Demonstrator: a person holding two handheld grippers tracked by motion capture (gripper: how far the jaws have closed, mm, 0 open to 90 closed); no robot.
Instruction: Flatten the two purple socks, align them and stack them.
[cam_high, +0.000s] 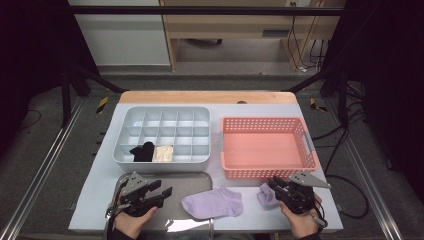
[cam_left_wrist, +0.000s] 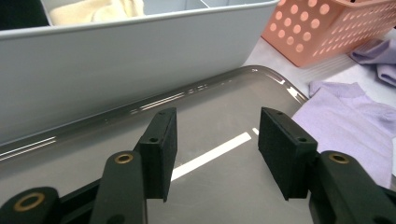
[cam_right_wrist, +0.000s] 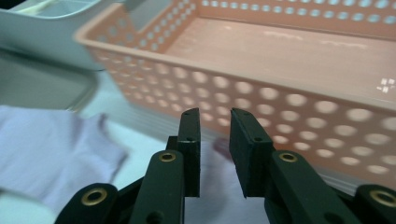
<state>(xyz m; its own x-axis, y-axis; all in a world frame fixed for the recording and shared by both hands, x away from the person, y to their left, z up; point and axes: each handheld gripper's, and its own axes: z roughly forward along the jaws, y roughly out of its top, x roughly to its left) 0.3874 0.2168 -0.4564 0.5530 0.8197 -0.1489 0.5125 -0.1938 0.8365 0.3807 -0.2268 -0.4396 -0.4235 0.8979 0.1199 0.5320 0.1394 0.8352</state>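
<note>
A lilac sock (cam_high: 214, 202) lies flat at the table's front, partly over the right edge of a metal tray (cam_high: 192, 179). A second, bunched lilac sock (cam_high: 265, 194) lies just in front of the pink basket (cam_high: 265, 173). My right gripper (cam_high: 272, 186) points at this bunched sock (cam_right_wrist: 219, 158). Its jaws (cam_right_wrist: 215, 116) stand a narrow gap apart, with the cloth seen past them and nothing clamped. My left gripper (cam_high: 162, 191) hovers open over the tray (cam_left_wrist: 210, 93), its jaws (cam_left_wrist: 217, 121) wide apart and bare. The flat sock (cam_left_wrist: 345, 112) lies to its right.
A grey divided organiser (cam_high: 160, 162) stands behind the tray, with a black sock (cam_high: 142, 151) and a cream sock (cam_high: 163, 153) in two front cells. The pink basket (cam_right_wrist: 280, 98) holds nothing. The table's front edge is close behind both hands.
</note>
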